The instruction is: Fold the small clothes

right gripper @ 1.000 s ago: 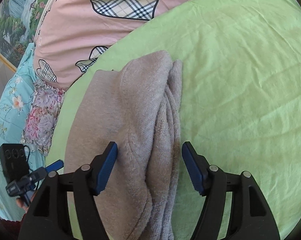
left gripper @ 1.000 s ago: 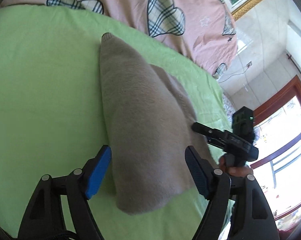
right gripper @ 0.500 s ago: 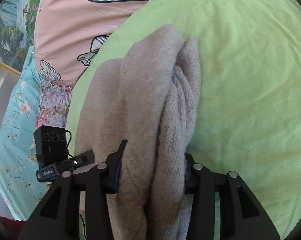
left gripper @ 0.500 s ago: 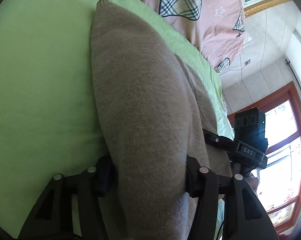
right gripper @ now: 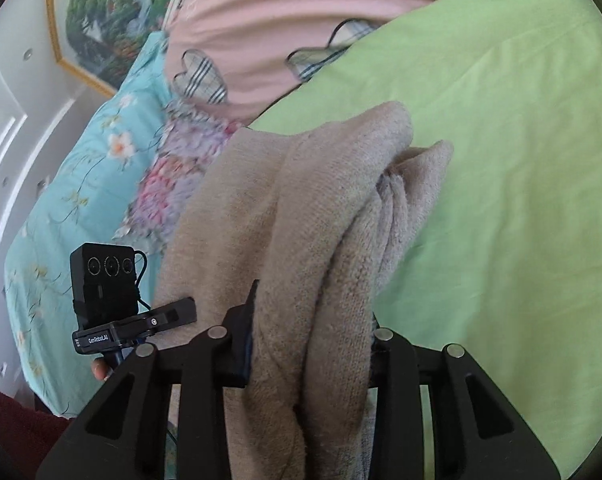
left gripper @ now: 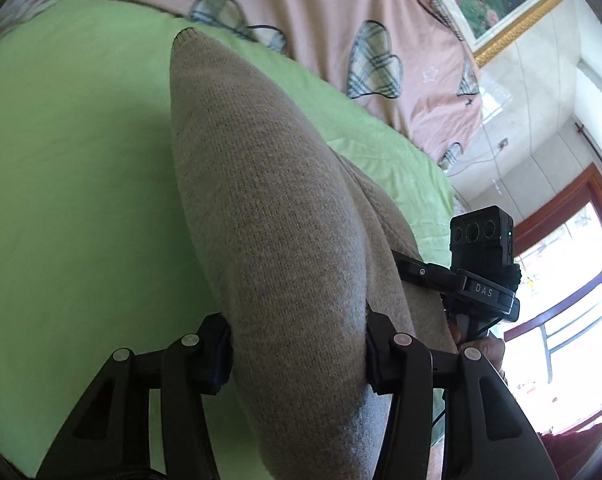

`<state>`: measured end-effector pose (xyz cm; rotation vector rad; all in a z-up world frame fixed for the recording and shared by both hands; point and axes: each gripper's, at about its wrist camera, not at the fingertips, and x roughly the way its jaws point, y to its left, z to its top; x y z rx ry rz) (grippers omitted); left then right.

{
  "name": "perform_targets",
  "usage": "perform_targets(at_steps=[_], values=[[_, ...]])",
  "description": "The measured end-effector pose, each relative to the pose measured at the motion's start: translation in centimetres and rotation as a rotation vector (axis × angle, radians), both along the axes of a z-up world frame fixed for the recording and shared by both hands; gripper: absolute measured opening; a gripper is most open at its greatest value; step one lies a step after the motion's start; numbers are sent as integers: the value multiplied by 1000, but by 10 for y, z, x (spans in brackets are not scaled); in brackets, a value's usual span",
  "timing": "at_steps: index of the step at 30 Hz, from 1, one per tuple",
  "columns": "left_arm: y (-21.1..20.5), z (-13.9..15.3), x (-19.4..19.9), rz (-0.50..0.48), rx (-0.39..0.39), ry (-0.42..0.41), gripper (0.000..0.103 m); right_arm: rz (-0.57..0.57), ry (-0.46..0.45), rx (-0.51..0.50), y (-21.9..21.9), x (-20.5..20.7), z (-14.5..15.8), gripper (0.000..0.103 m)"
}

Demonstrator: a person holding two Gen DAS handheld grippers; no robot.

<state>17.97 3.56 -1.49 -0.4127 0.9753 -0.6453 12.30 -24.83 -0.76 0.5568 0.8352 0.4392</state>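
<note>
A beige knitted garment (left gripper: 261, 200) lies folded into a long roll on the green sheet (left gripper: 81, 160). My left gripper (left gripper: 297, 344) is shut across its near end, both pads pressed into the knit. In the right wrist view the same garment (right gripper: 301, 200) shows bunched layers with a fleecy inner side. My right gripper (right gripper: 311, 336) squeezes those layers; its jaws are still closing with the cloth between them. Each view shows the other gripper's camera box (left gripper: 481, 236) (right gripper: 105, 280) beside the garment.
A pink quilt with plaid hearts (left gripper: 341, 20) (right gripper: 301, 20) lies beyond the green sheet (right gripper: 521, 160). A teal floral pillow (right gripper: 81, 180) sits left. A framed picture (right gripper: 101, 20) hangs on the wall. A window (left gripper: 561, 300) is at right. Fingers (left gripper: 481, 350) hold the other handle.
Both grippers moved forward over the garment's near end and closed on it. The open blue pads are now buried in the knit, and the cloth is bunched between them.
</note>
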Motion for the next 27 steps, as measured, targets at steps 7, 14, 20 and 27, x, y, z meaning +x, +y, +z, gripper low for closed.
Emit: perform_targets(at_steps=[7, 14, 20, 27], values=[[29, -42, -17, 81, -23, 67, 60, -2, 79, -51, 28, 5, -36, 43], [49, -8, -25, 142, 37, -29, 66, -129, 48, -195, 11, -9, 6, 58], [70, -12, 11, 207, 35, 35, 74, -155, 34, -256, 16, 25, 19, 55], [46, -10, 28, 200, 133, -10, 37, -123, -42, -342, 35, 48, 36, 11]])
